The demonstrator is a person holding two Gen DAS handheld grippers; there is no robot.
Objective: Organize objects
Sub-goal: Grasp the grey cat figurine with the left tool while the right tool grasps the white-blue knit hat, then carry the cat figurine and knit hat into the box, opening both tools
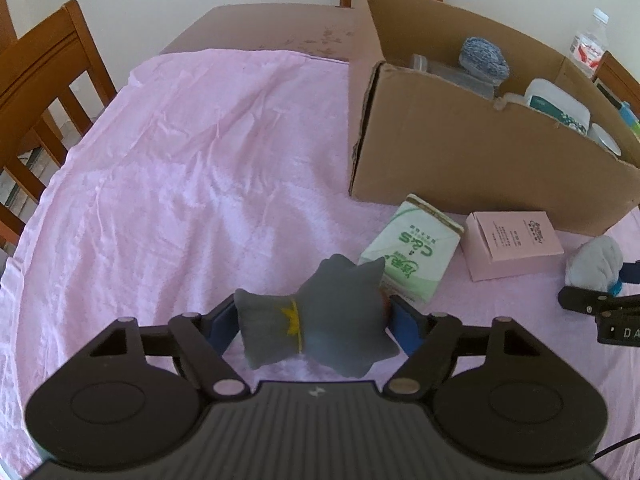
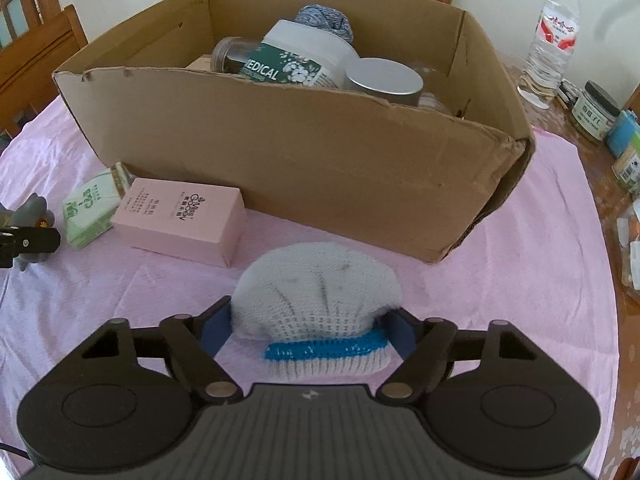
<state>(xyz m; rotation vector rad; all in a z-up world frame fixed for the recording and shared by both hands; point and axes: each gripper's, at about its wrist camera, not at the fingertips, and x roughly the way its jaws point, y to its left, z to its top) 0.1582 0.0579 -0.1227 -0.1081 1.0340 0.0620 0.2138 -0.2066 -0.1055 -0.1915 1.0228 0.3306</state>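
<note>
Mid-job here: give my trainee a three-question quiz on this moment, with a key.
1. True or false: the left claw grips the grey plush toy.
2. What does the right claw hold? A) pink box B) knitted hat C) tissue pack
3. Fill in: the pink box lies ____ the cardboard box.

Key: 1 true. 2 B, the knitted hat. 3 outside, in front of it, beside the green tissue pack.

The cardboard box (image 2: 304, 168) sits on the cloth (image 1: 168, 184) toward the table's far edge, with jars and a yarn ball (image 2: 326, 20) inside. Before its near wall lie the tissue pack (image 1: 412, 256) and small carton (image 1: 512, 244) side by side. The plush toy (image 1: 320, 320) lies left of them, the knitted hat (image 2: 320, 300) right.
</note>
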